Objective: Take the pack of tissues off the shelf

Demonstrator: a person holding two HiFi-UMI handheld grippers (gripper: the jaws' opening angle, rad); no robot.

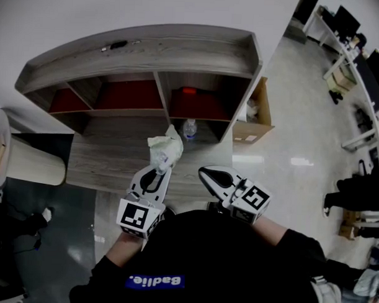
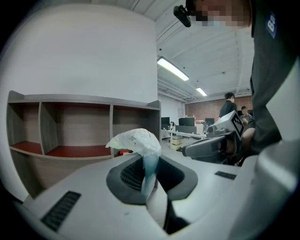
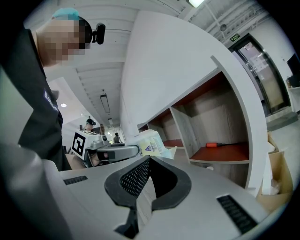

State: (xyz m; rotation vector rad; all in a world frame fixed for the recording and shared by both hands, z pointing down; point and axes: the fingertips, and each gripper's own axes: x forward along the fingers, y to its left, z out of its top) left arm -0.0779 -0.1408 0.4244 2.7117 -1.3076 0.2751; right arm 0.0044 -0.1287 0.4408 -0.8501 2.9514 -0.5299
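Left gripper (image 1: 163, 167) (image 2: 149, 165) is clenched on one pack of tissues (image 1: 165, 150) (image 2: 136, 142), pinching its crumpled wrapper by the lower edge. The pack is clear of the shelf (image 1: 180, 51), out over the wooden ledge (image 1: 105, 160) in front of the compartments. Right gripper (image 1: 204, 172) (image 3: 146, 161) sits just beside it, apart from the pack, jaws closed together on nothing.

Three open compartments with red floors line the upper row. The right-hand compartment (image 1: 200, 103) holds one orange-handled screwdriver (image 3: 216, 145). One clear bottle (image 1: 189, 128) stands at the back of the ledge, just beyond the pack. Open air lies between the pack and the shelf's front edges.

Right of the shelf's side panel one cardboard box (image 1: 255, 122) stands open, and past it the pale floor (image 1: 288, 157) runs bare toward distant desks.
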